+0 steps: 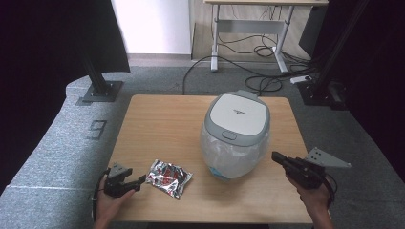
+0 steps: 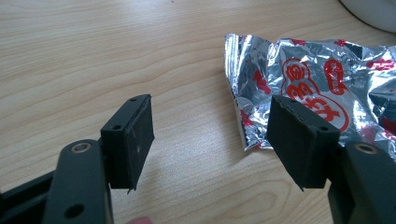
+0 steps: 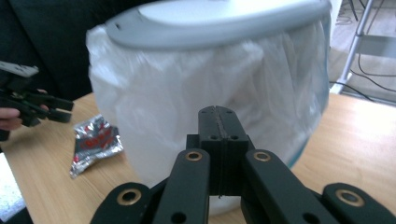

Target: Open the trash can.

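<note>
left hand-held gripper (image 1: 139,182): jaws apart, empty | foil packet (image 1: 168,178) flat on worktop (image 1: 157,124), just to its right, long axis slanting | right hand-held gripper (image 1: 275,157): closed, empty, beside bin (image 1: 236,136), farther off

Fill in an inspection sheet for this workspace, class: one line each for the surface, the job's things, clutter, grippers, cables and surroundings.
Surface: wooden table, light grain, bare apart from two things.
Job's things: crumpled foil wrapper with red print lies flat near the front edge; small bin with a white bag liner and a grey-and-white lid, closed, stands right of centre.
Clutter: nothing seen.
Grippers: left gripper open, jaws apart just short of the wrapper, one jaw overlapping its edge in the left gripper view; right gripper shut on nothing, pointing at the bin's side.
Cables: black cables trail on the floor under the far desk.
Surroundings: grey carpet, black stands, a second desk behind.
</note>
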The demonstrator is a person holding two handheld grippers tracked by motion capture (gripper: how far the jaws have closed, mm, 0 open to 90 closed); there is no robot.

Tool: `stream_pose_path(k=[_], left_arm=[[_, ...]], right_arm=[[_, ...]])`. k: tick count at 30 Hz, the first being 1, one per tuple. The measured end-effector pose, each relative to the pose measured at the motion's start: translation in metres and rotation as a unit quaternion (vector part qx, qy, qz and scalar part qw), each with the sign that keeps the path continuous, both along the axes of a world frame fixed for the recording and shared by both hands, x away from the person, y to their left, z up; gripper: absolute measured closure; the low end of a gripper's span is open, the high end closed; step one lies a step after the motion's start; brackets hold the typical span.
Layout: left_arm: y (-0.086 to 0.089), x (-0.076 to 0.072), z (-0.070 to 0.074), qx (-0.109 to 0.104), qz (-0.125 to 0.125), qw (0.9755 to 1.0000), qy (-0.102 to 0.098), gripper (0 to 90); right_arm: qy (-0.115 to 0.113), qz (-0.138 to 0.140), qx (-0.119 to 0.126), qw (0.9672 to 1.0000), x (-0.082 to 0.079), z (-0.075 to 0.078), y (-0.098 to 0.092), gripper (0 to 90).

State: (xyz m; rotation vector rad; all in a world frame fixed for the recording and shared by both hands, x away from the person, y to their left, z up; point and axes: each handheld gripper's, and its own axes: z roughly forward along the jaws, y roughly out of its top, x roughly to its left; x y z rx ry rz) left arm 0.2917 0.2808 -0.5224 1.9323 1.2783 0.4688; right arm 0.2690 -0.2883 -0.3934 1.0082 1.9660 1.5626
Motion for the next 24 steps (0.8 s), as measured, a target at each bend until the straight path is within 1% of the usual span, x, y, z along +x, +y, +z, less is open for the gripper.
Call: stream_pose_path(k=[1, 7, 11, 18, 20, 21, 24], left_arm=[[0.000, 0.000, 0.000, 0.000, -0.001, 1.0000, 0.000, 31.9], [0.000, -0.001, 0.000, 0.001, -0.002, 1.0000, 0.000, 31.9], [-0.001, 0.000, -0.001, -0.001, -0.006, 1.0000, 0.002, 32.1], [-0.002, 0.000, 0.000, 0.000, -0.007, 1.0000, 0.002, 32.1], [-0.002, -0.001, 0.000, 0.000, -0.009, 1.0000, 0.002, 32.1], [-0.002, -0.001, -0.001, 0.001, -0.012, 0.9999, 0.000, 31.9], [-0.002, -0.001, -0.001, 0.003, -0.012, 0.9999, 0.000, 31.5]], right_arm=[[-0.001, 0.006, 0.003, 1.0000, 0.002, 0.006, 0.002, 89.6], [-0.006, 0.022, 0.000, 0.9997, 0.008, 0.016, 0.015, 89.6], [-0.012, 0.029, -0.004, 0.9995, 0.010, 0.021, 0.023, 89.6], [-0.013, 0.037, -0.008, 0.9992, 0.013, 0.027, 0.031, 89.6], [-0.015, 0.038, -0.005, 0.9992, 0.015, 0.029, 0.032, 89.6], [-0.014, 0.038, 0.001, 0.9992, 0.016, 0.031, 0.034, 89.6], [-0.015, 0.041, 0.003, 0.9991, 0.018, 0.033, 0.035, 89.6]])
